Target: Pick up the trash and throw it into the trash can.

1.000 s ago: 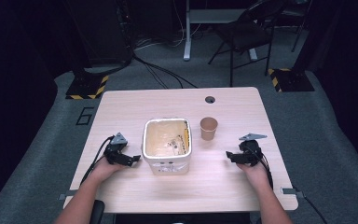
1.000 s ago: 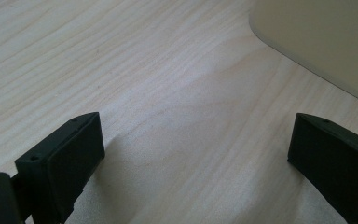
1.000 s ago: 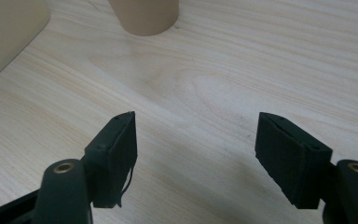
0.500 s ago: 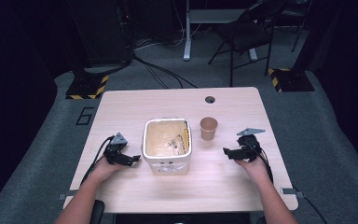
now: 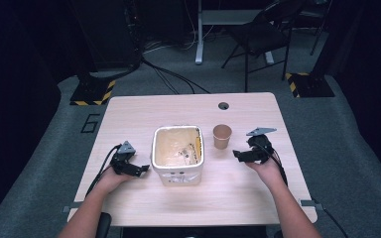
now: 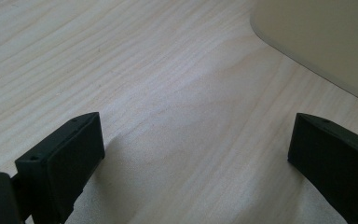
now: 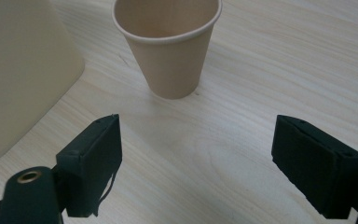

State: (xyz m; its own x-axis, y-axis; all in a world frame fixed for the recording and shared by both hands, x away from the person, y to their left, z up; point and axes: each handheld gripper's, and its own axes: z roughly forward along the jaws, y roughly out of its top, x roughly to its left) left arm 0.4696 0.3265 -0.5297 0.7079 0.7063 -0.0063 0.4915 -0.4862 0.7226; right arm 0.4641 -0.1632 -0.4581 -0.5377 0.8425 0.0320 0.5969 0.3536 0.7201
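A cream square tub (image 5: 177,153) stands in the middle of the wooden table (image 5: 188,107), with small items inside that I cannot make out. A brown paper cup (image 5: 222,136) stands upright just right of it; in the right gripper view the cup (image 7: 170,44) is empty and a short way ahead of the jaws. My left gripper (image 5: 143,169) rests low beside the tub's left wall (image 6: 321,42), open, nothing between its jaws. My right gripper (image 5: 236,155) is open to the right of the cup, jaws wide apart over bare wood (image 7: 196,154).
A round cable hole (image 5: 223,105) sits near the table's far edge. Beyond the table are a folding chair (image 5: 265,34), floor cables and yellow-black striped bases (image 5: 92,93). The tub's side (image 7: 23,70) is close on the left of the right gripper view.
My right gripper has moved forward and slightly left, closer to the paper cup. The left gripper has stayed beside the tub.
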